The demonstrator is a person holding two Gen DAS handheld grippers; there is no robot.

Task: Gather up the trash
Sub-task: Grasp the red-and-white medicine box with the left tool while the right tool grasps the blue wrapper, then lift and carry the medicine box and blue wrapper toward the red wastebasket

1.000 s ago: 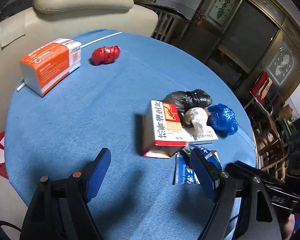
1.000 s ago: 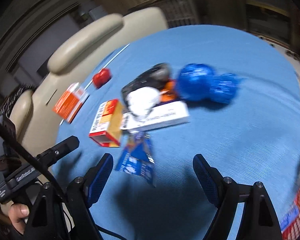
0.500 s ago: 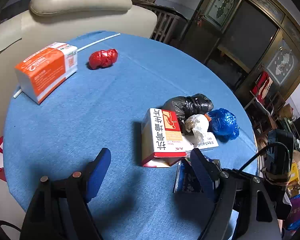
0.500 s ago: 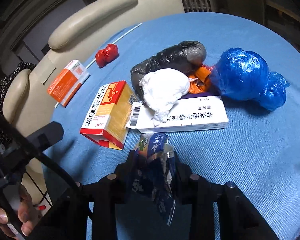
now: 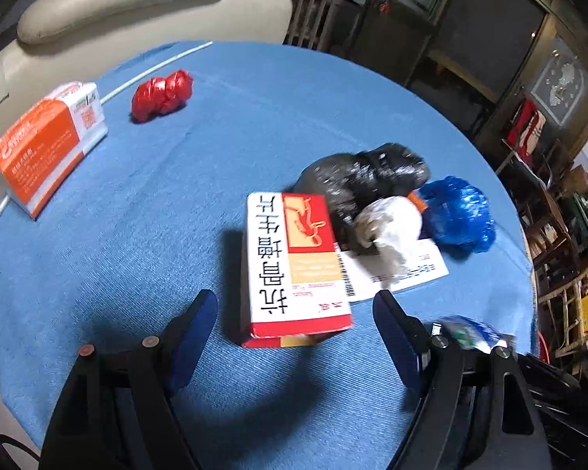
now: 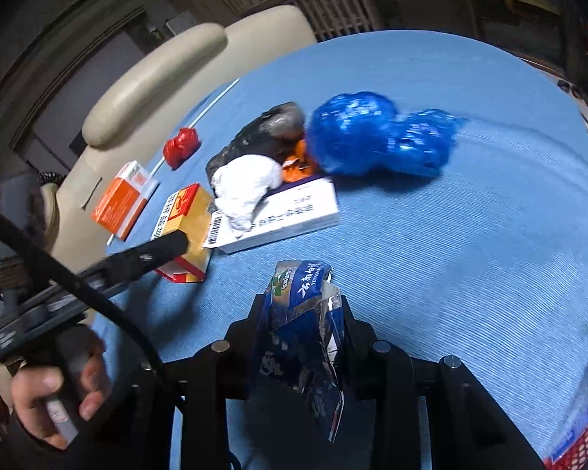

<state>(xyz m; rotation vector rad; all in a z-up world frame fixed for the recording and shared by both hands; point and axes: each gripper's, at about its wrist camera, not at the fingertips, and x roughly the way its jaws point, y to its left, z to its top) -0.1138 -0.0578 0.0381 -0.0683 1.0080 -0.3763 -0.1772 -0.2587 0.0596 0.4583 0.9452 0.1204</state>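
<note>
Round table under a blue cloth; trash sits in 2 groups. The right gripper is clamped tight on a crushed blue carton wrapper, pinched at its middle so the torn lower flap hangs free below the jaws; held that way it looks ready to be carried off rather than set down. The left gripper stands fairly wide with its jaws closing, straddling the near end of the red-and-white medicine box; the pads do not yet press on the box, so nothing is held there. The approach along the box's long side suggests it is the next pick. Behind it the main pile stays bunched: a black bag, a white crumpled wad lying on a flat white box, and a blue bag just beside them, touching or nearly so. Well apart, near the far edge, lie an orange box and a red wad, with a thin white straw running past them. The person's hand grips the left handle. No bin is clearly visible.
</note>
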